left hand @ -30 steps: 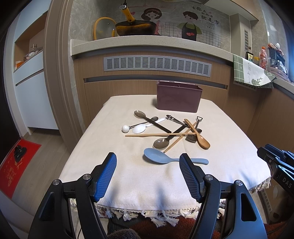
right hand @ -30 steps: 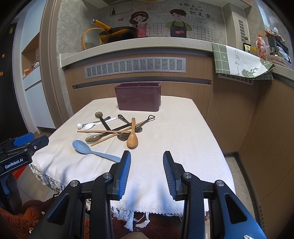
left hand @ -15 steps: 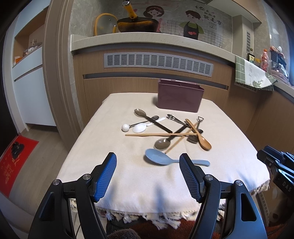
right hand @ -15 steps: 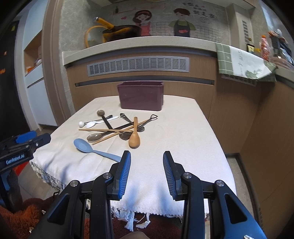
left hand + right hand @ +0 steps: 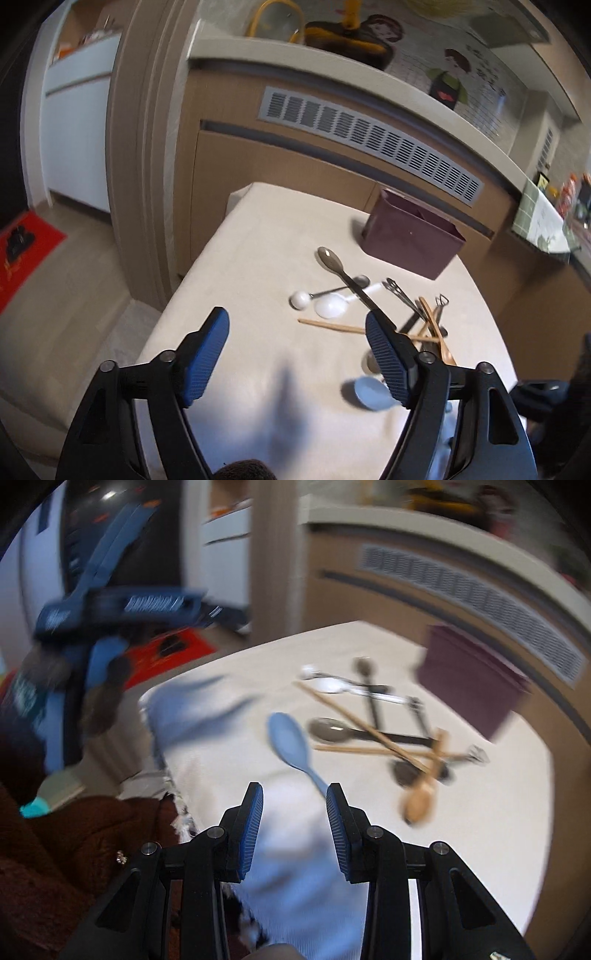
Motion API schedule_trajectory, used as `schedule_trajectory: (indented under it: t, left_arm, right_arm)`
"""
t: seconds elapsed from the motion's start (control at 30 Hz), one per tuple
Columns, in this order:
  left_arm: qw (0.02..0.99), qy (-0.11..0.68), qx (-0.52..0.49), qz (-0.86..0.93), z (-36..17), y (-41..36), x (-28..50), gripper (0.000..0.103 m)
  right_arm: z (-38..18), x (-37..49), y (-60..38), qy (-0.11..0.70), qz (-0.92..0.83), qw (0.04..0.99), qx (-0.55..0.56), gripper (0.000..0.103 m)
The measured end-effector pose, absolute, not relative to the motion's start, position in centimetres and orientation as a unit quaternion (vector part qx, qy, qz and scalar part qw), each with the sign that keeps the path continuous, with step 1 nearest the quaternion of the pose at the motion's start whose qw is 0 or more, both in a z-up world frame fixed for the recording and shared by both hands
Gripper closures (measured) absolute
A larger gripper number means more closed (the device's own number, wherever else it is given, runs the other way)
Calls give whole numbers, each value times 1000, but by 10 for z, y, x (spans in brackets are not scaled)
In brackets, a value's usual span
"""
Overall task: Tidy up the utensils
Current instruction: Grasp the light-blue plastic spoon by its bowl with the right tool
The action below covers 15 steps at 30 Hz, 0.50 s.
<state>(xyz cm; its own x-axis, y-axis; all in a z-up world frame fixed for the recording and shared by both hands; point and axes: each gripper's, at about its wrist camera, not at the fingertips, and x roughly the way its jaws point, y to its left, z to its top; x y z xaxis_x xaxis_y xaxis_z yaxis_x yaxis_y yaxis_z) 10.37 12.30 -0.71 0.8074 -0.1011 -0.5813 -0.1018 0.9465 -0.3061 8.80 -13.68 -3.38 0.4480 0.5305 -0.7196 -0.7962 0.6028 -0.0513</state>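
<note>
From the left wrist view, we see the left claw [image 5: 297, 341] with its blue pads spread wide and still widening, nothing between them but bare cloth. It hangs over the near left part of the worktop [image 5: 251, 236], which is draped in a cream cloth. The utensils lie in a loose heap to the right of centre: a metal spoon [image 5: 330, 258], a white spoon [image 5: 330, 305], 2 crossed chopsticks [image 5: 332, 325] and a wooden spoon [image 5: 441, 347]. The light blue spoon [image 5: 371, 393] lies nearest, its handle hidden behind the right pad. A maroon bin [image 5: 410, 242] stands at the far side, apart from the heap.

From the right wrist view, which is blurred, we see the right claw [image 5: 294, 803] partly apart and narrowing slightly, holding nothing. The light blue spoon [image 5: 290, 742] lies just ahead, its handle running down to the right pad's tip; we cannot tell whether they touch. The heap lies to the right, the maroon bin [image 5: 469, 683] beyond it.
</note>
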Motion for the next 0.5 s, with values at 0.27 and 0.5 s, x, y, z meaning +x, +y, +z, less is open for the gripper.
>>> schedule_trajectory:
  t: [0.27, 0.5]
  left_arm:
    - [943, 307, -127, 33, -16, 143, 135, 24]
    - [934, 315, -163, 29, -30, 160, 159, 24]
  right_arm:
    - [-64, 131, -95, 374, 440, 774, -258, 70]
    - [-80, 154, -82, 404, 446, 756, -258, 70]
